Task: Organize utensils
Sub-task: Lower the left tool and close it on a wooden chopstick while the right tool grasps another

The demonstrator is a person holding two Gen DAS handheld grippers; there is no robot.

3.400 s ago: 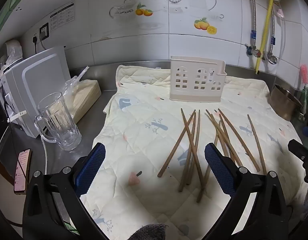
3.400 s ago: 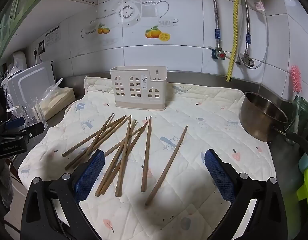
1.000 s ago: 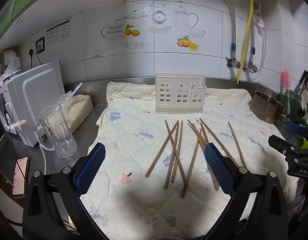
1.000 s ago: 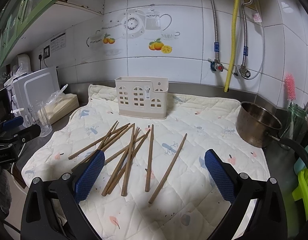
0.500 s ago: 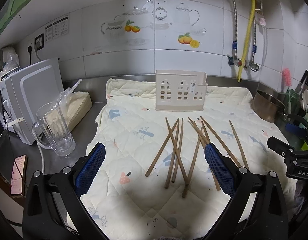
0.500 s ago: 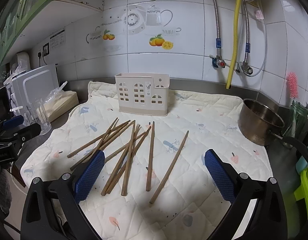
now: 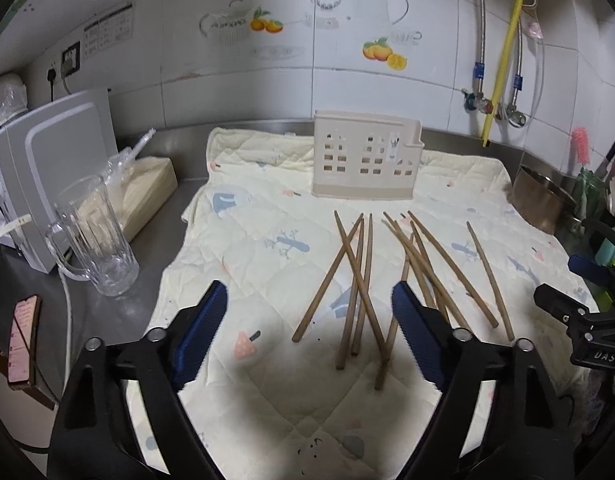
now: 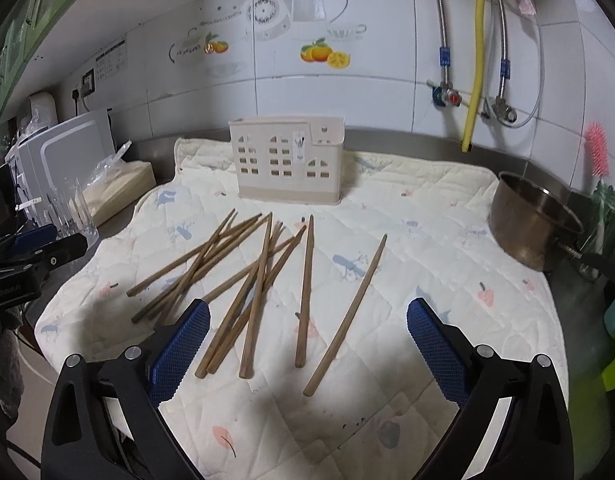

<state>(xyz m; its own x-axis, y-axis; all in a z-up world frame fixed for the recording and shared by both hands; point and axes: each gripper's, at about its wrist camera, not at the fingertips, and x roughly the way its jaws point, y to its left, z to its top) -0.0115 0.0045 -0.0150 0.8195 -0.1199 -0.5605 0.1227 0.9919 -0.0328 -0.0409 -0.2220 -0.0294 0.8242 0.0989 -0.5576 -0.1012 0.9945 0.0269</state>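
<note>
Several brown wooden chopsticks (image 7: 359,280) lie scattered on a pale quilted mat (image 7: 267,216); they also show in the right wrist view (image 8: 259,280). A beige perforated utensil holder (image 7: 365,164) stands upright behind them, seen too in the right wrist view (image 8: 287,162). My left gripper (image 7: 307,320) is open and empty, hovering just in front of the near ends of the left-hand chopsticks. My right gripper (image 8: 307,340) is open and empty, above the near ends of the right-hand chopsticks; one chopstick (image 8: 347,316) lies apart at the right.
A glass mug (image 7: 95,240), a white appliance (image 7: 47,176), a bagged box (image 7: 143,188) and a phone (image 7: 23,336) are at the left. A steel pot (image 8: 535,220) stands at the right edge. Pipes and taps (image 8: 475,80) hang on the tiled wall.
Both grippers have moved forward and lower toward the chopsticks, which now look larger and closer. The left jaws have narrowed somewhat. Nothing on the mat has moved.
</note>
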